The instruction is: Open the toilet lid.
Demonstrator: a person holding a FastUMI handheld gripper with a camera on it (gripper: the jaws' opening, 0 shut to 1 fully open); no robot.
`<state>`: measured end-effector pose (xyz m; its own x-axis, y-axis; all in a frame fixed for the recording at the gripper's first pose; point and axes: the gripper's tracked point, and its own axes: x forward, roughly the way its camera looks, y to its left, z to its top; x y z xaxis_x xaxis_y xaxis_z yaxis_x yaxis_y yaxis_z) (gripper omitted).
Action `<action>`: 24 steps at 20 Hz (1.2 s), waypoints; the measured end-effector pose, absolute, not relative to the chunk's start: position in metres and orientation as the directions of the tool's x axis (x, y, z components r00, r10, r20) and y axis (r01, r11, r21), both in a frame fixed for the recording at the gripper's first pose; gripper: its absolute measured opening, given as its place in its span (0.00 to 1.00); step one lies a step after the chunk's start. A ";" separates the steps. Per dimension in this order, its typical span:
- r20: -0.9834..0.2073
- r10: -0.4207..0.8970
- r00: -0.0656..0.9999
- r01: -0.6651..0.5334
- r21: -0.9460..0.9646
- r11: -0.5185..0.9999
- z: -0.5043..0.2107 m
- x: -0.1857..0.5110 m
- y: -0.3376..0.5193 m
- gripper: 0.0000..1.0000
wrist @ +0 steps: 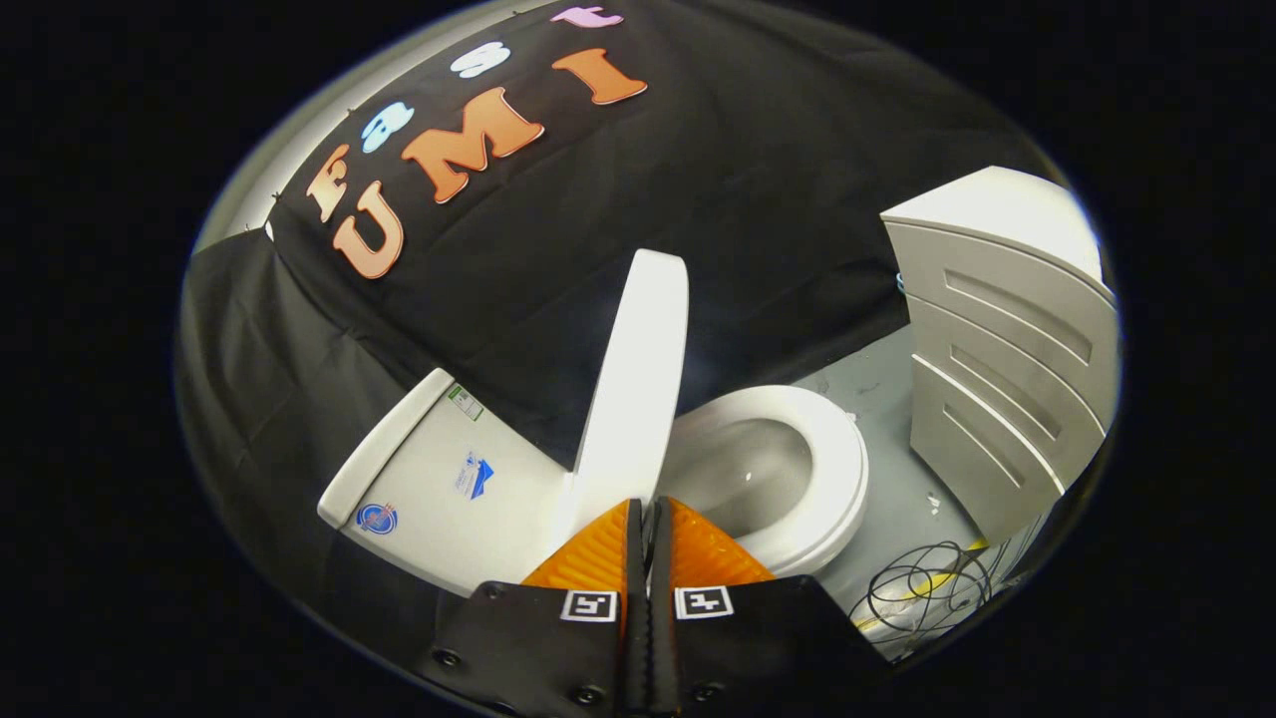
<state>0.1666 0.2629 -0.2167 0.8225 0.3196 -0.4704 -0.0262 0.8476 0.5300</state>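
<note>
A: How do the fingers stand?
B: The gripper [646,514] is nearly closed, only a thin slit between its fingers; they may be pinching the lid's edge, hard to tell.
A: And the lid?
B: The smooth white oval plastic toilet lid [638,369] stands raised, nearly upright, just ahead of the fingertips, with the white toilet bowl [797,469] to its right and the white tank [439,479] to its left.

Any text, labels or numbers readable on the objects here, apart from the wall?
Tank: three stickers, print too small to read.
Gripper: two square code markers, no words; fingers closed, tips at the raised lid.
Cabinet: none.
</note>
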 end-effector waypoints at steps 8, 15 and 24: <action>-0.459 0.266 0.848 -0.045 0.437 0.898 -0.188 0.168 0.289 0.08; -0.458 0.196 0.867 -0.036 0.334 0.942 -0.163 0.171 0.322 0.07; -0.427 0.167 0.889 -0.098 0.179 0.979 -0.128 0.168 0.384 0.08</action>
